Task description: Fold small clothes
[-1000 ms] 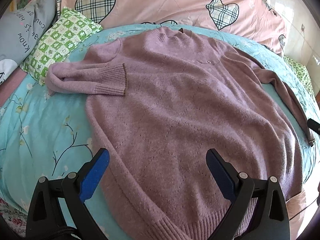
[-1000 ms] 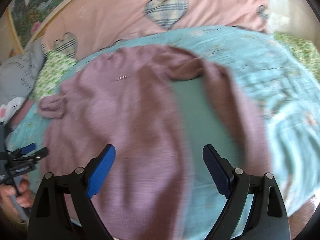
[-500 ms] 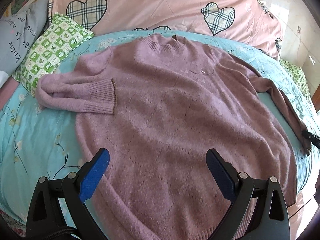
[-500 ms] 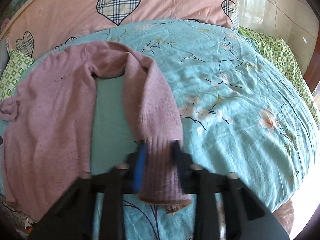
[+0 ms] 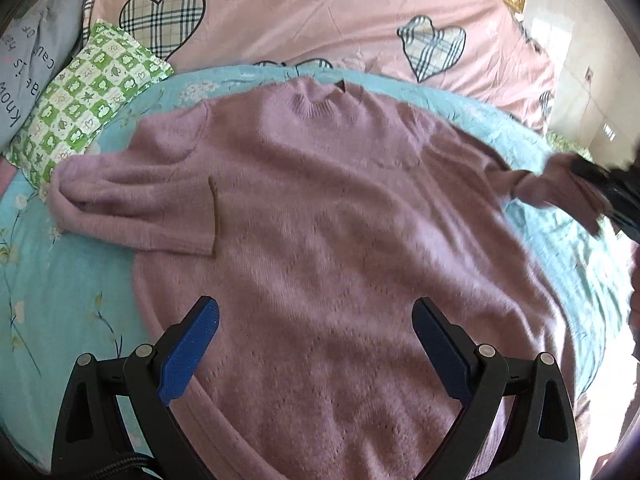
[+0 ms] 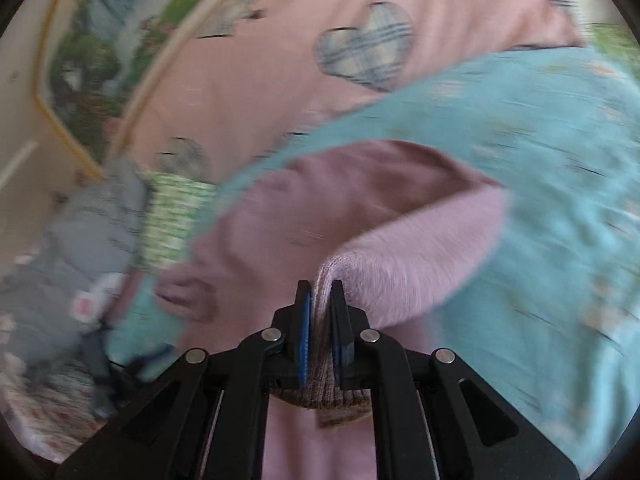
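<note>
Turquoise floral bedspread (image 5: 60, 280) fills the scene, pink heart-print quilt (image 5: 320, 20) at its far edge and green checked pillow (image 5: 88, 120) far left. Mauve sweater (image 5: 340, 240) lies flat across the middle, left sleeve (image 5: 140, 208) folded inward. Left gripper (image 5: 316, 344) hovers spread over the near hem, empty; right gripper (image 6: 320, 312), jaws just closed, pinches the right sleeve cuff (image 6: 320, 392), lifted.

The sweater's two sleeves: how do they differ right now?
The folded sleeve lies flat across the sweater's chest, its cuff free; the other sleeve is lifted off the blue sheet, its cuff clamped.

The folded sleeve touches no gripper; the lifted one is pinched in the right gripper, whose jaws have just been closing on it. The left gripper is open, above the hem.

Both share the same mauve knit and ribbed cuffs.
</note>
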Demonstrator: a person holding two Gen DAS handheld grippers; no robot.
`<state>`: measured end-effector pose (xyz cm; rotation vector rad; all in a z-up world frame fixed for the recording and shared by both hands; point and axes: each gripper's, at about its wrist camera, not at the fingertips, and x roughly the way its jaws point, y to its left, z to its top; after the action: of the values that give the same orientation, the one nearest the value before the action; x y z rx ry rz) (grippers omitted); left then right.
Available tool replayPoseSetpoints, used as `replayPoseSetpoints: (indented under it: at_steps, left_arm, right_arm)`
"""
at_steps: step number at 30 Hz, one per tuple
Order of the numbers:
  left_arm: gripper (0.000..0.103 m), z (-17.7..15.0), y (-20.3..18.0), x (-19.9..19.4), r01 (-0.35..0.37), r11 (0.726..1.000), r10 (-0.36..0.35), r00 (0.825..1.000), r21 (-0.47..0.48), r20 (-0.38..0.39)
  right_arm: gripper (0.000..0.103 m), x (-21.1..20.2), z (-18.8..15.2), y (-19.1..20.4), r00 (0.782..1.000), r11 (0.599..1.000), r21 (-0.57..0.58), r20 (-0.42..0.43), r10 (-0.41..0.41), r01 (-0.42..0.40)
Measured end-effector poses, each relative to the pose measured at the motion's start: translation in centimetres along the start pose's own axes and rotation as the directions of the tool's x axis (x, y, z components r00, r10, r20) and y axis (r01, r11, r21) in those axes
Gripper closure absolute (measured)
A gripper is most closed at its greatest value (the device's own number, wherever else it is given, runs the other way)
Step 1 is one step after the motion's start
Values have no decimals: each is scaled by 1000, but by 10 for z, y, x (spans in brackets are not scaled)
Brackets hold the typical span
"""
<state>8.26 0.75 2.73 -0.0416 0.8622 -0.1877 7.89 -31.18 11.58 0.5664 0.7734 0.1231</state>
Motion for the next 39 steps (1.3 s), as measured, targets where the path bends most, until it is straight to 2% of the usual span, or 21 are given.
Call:
replayPoseSetpoints:
  at_steps: [5, 7, 10, 15, 17, 18, 19, 21, 22, 23, 24, 26, 28, 29, 30, 31, 32, 34, 35, 36, 39]
  left_arm:
    - [5, 25, 25, -1, 56, 998, -55, 998, -33, 28]
    - [5, 36, 34, 2, 47, 999, -47, 998, -26, 35]
    - [5, 51, 46, 14, 35, 999, -34, 999, -19, 26]
    - [5, 70, 67, 41, 37, 999, -37, 999, -25, -11]
    - [5, 79, 75, 52, 54, 998, -54, 998, -21, -15]
    - [5, 84, 78, 59, 53, 998, -53, 998, -23, -25]
    - [5, 88, 80, 65, 56, 998, -57, 998, -23, -33]
    - [5, 96, 83, 76, 67, 998, -67, 997, -18, -37]
    - [5, 101, 83, 84, 65, 998, -65, 997, -9, -45]
    - [5, 105, 83, 92, 56, 998, -56, 997, 2, -51]
    - [5, 107, 82, 98, 50, 999, -49, 997, 13, -54]
    - [5, 113, 82, 116, 40, 999, -38, 996, 32, -79]
    - [5, 117, 83, 137, 38, 999, -33, 991, 36, -133]
    - [6, 117, 83, 147, 65, 997, -59, 984, 29, -168]
    - [11, 118, 82, 153, 98, 995, -93, 977, 21, -190]
    - [27, 117, 79, 157, 139, 990, -132, 971, 20, -201]
    - [36, 116, 74, 159, 176, 984, -167, 962, 25, -215]
    - [93, 116, 65, 157, 235, 972, -221, 949, 33, -225]
    - [92, 117, 59, 152, 260, 965, -245, 944, 40, -223]
    - [93, 119, 55, 141, 267, 962, -252, 948, 53, -195]
    - [95, 130, 63, 97, 315, 949, -312, 946, 14, -84]
  right_arm:
    - [93, 95, 33, 54, 984, 988, -37, -110, 143, -148]
    - [93, 131, 38, 70, 970, 982, -33, -166, 178, -185]
    - [93, 183, 37, 86, 949, 976, -30, -245, 201, -214]
    - [93, 252, 27, 91, 907, 969, 17, -348, 238, -248]
    - [89, 270, 25, 89, 895, 968, 27, -377, 240, -248]
    - [84, 275, 24, 87, 891, 971, 36, -390, 233, -238]
    - [74, 276, 24, 83, 886, 969, 57, -395, 244, -241]
    - [65, 266, 25, 75, 892, 962, 82, -361, 272, -260]
    - [58, 251, 26, 68, 906, 964, 74, -328, 266, -256]
    - [55, 243, 26, 64, 918, 967, 66, -306, 254, -245]
    - [53, 224, 26, 55, 935, 973, 57, -269, 233, -226]
    - [53, 198, 25, 41, 952, 977, 61, -221, 212, -204]
    - [53, 168, 20, 22, 969, 983, 72, -173, 177, -167]
    - [53, 155, 18, 14, 975, 986, 80, -153, 160, -149]
    - [53, 140, 14, 1, 982, 988, 92, -130, 138, -126]
    - [53, 132, 13, -6, 986, 989, 103, -117, 120, -108]
    - [53, 121, 10, -15, 989, 989, 115, -102, 103, -91]
    - [53, 108, 8, -28, 994, 988, 141, -78, 79, -67]
    - [53, 104, 7, -31, 995, 986, 155, -67, 71, -60]
    - [53, 98, 6, -38, 997, 984, 169, -57, 61, -51]
    - [53, 92, 7, -42, 998, 983, 180, -40, 41, -33]
